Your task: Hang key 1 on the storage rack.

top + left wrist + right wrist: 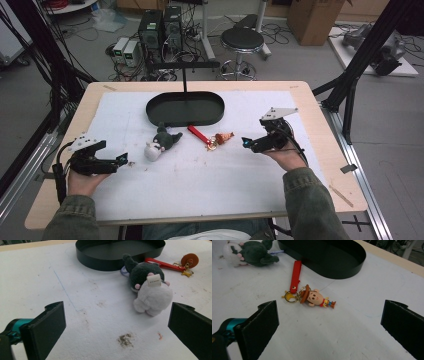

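Both grippers spread wide and empty above the white mat [200,175]: left gripper [123,159] near the plush toy [159,144], right gripper [246,142] near the cowboy keychain [220,138] with red strap [198,134], black oval tray [185,108] beyond.

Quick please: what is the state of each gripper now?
Left gripper: open, holding nothing, near the plush toy.
Right gripper: open, holding nothing, near the keychain figure.

Left gripper [121,159] — right gripper [246,142], jaws wide
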Motion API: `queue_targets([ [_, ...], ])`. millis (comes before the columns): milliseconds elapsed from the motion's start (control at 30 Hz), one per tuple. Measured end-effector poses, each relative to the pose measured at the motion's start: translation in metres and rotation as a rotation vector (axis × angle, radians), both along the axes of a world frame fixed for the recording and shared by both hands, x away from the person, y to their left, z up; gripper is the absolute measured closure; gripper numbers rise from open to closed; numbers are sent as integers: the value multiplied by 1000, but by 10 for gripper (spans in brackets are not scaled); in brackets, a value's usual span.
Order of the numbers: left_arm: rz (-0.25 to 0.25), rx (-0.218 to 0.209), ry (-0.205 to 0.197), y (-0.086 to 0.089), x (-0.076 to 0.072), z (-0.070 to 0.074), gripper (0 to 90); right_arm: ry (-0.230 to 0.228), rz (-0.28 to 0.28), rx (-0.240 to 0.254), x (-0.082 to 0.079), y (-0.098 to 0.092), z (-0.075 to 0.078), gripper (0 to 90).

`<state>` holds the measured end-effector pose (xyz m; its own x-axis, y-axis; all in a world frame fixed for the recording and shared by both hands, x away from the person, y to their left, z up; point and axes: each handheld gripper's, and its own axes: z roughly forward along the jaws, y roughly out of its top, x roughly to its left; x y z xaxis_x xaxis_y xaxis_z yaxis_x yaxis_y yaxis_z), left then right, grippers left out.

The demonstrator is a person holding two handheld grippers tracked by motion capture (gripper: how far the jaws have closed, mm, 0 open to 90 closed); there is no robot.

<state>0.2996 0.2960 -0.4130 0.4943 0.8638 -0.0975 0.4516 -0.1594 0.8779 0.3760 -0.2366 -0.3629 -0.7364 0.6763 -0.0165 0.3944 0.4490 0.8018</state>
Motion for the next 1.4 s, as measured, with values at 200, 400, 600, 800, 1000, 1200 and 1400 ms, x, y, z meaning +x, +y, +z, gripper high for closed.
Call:
queue_targets([
  [200, 3, -6, -1, 1, 0, 0, 18, 35, 28, -25, 10, 17, 1, 6],
  [400, 1, -8, 0, 0, 0, 0, 18, 59, 51, -43, 20, 32, 2, 6],
  [600, 3, -16, 4, 1, 0, 0, 18, 106, 78, -75, 28, 46, 0, 6],
  [800, 2, -20, 3, 1, 0, 1, 18, 115, 106, -93, 36, 62, 3, 6],
  [1000, 2, -16, 3, 0, -1, 1, 18, 131, 132, -145, 43, 81, 5, 6],
  [1200, 3, -17, 3, 1, -1, 1, 18, 153, 164, -161, 50, 99, 6, 6],
  [1400, -3, -14, 6, 0, 0, 0, 18, 178, 186, -194, 59, 119, 1, 6],
])
